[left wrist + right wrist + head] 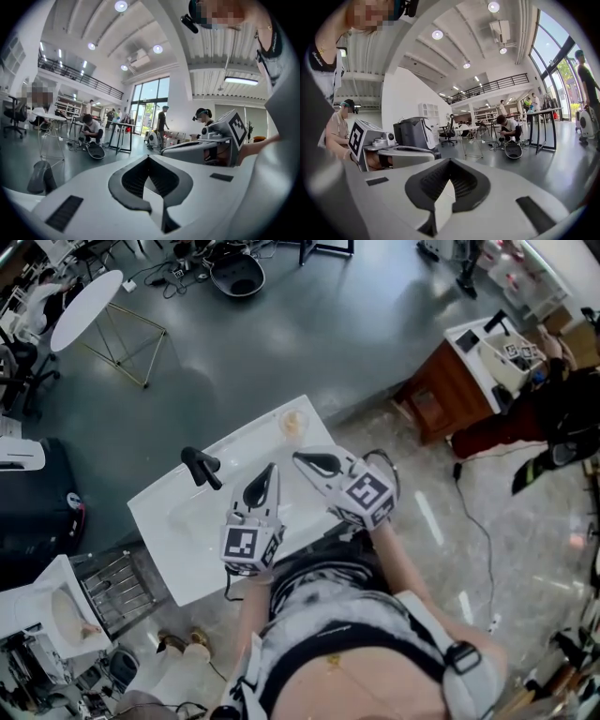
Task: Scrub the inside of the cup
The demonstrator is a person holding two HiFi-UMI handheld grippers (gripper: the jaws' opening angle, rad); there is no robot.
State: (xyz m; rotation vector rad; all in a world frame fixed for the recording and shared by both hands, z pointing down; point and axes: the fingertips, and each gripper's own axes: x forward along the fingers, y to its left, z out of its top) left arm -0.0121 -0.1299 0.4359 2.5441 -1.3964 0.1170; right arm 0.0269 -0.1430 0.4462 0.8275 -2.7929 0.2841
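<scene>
Closest to the person, both claws are held side by side over the near half of a white counter [281, 442]. The left gripper [270, 472] has its jaws pressed together with nothing between them, which its own view confirms: the dark pads [136, 180] meet along one seam and only the open room shows past them. The right gripper [302, 458] is likewise closed and empty. Its own view shows the jaws meeting at the tip, with desks and people far off beyond. Neither gripper view shows the counter or the cup, so both claws appear to point roughly level and above the work. Just past the left gripper's tip, towards the picture's left, a black faucet [201, 468] stands over the shallow basin [192, 517]. Farthest out, near the counter's back corner, sits the cup [293, 422], small and pale, apparently upright, though it is too small to be sure of its mouth. It lies ahead of both tips and, I judge, below them. The right gripper's tip is nearer and almost in line with it, while the left would have to angle across. No scrubbing tool shows in either claw, so reaching the cup probably calls for a forward, downward move by the right.
</scene>
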